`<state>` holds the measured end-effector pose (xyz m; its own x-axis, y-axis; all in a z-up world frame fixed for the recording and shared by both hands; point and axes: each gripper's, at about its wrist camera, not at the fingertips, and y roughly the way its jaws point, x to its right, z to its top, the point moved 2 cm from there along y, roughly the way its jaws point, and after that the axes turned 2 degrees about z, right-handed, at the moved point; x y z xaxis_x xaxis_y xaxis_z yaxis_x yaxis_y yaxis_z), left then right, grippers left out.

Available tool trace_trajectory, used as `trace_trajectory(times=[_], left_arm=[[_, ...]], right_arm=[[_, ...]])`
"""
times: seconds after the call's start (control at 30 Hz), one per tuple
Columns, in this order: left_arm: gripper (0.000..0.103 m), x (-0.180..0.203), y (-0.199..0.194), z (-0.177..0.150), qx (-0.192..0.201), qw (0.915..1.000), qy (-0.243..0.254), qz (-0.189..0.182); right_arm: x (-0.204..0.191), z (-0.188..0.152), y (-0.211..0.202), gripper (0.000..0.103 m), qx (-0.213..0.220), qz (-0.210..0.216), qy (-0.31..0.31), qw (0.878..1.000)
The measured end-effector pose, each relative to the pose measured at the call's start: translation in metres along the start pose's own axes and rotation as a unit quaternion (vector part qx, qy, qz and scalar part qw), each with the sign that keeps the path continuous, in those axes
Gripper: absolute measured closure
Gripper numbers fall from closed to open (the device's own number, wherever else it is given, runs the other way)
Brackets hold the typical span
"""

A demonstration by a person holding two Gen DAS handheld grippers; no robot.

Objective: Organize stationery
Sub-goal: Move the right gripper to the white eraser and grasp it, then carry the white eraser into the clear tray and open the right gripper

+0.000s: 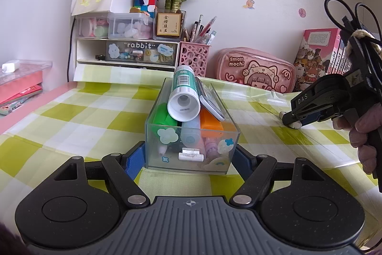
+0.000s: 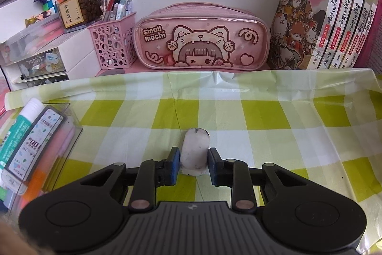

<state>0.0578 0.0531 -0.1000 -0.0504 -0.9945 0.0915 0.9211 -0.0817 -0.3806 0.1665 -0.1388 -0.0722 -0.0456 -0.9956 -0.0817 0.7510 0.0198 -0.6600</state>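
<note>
A clear plastic box (image 1: 151,147) stands on the checked cloth, packed with a green-and-white glue stick (image 1: 185,92), an orange case (image 1: 211,122), correction tapes and a small white eraser. My left gripper (image 1: 188,156) is shut on the box's near end, with a blue pad against each side wall. To the right, a worn white eraser (image 2: 194,150) lies on the cloth between the blue pads of my right gripper (image 2: 193,164). The pads stand close beside it with thin gaps showing. In the left wrist view the right gripper (image 1: 292,122) points down at the eraser (image 1: 296,125).
Along the back wall stand a pink "Small mochi" pencil case (image 2: 201,37), a pink pen holder (image 2: 112,42), a row of books (image 2: 334,16) and white drawers (image 1: 126,54) with boxes and a plant on top. The clear box (image 2: 71,121) sits just left of the right gripper.
</note>
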Motion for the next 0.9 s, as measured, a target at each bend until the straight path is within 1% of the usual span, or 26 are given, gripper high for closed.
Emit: trace_trajectory(times=[0.17, 0.3, 0.43, 0.53, 0.67, 0.73, 0.9], left_arm=[[0.028, 0.000, 0.000, 0.000, 0.000, 1.0000, 0.000, 0.000], [0.028, 0.000, 0.000, 0.000, 0.000, 1.0000, 0.000, 0.000], [0.028, 0.000, 0.000, 0.000, 0.000, 1.0000, 0.000, 0.000], [0.028, 0.000, 0.000, 0.000, 0.000, 1.0000, 0.000, 0.000], [0.028, 0.000, 0.000, 0.000, 0.000, 1.0000, 0.000, 0.000], [0.028, 0.000, 0.000, 0.000, 0.000, 1.0000, 0.000, 0.000], [0.028, 0.000, 0.000, 0.000, 0.000, 1.0000, 0.000, 0.000]], right_arm=[[0.000, -0.008, -0.012, 0.077, -0.002, 0.043, 0.015, 0.999], [-0.004, -0.014, -0.021, 0.077, 0.002, 0.077, 0.010, 0.997], [-0.011, -0.017, -0.031, 0.078, 0.015, 0.120, -0.001, 0.993], [-0.020, -0.017, -0.042, 0.078, 0.023, 0.157, -0.014, 0.987], [-0.036, -0.016, -0.057, 0.077, 0.028, 0.210, -0.035, 0.977], [-0.044, -0.014, -0.064, 0.077, 0.022, 0.231, -0.046, 0.972], [-0.061, -0.011, -0.077, 0.077, 0.004, 0.268, -0.071, 0.961]])
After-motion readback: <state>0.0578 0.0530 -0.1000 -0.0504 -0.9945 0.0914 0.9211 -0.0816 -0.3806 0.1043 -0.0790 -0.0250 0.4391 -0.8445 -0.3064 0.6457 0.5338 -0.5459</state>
